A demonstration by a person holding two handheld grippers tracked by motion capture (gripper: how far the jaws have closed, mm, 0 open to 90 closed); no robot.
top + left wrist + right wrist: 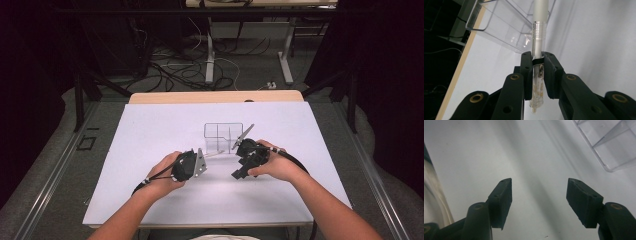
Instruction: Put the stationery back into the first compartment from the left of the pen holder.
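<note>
A slim white-and-clear plastic pen [538, 47] was clamped mid-barrel in the left gripper [537, 75], its tip aimed at the clear plastic divided organiser tray [223, 136] on the white bench [150, 135]. The right gripper [539, 200] was held over the bench, jaws apart and empty. The pen was judged light, stiff and slippery, best gripped mid-barrel.

pen [539, 37] tip cut off at top edge, label print blurred
</note>
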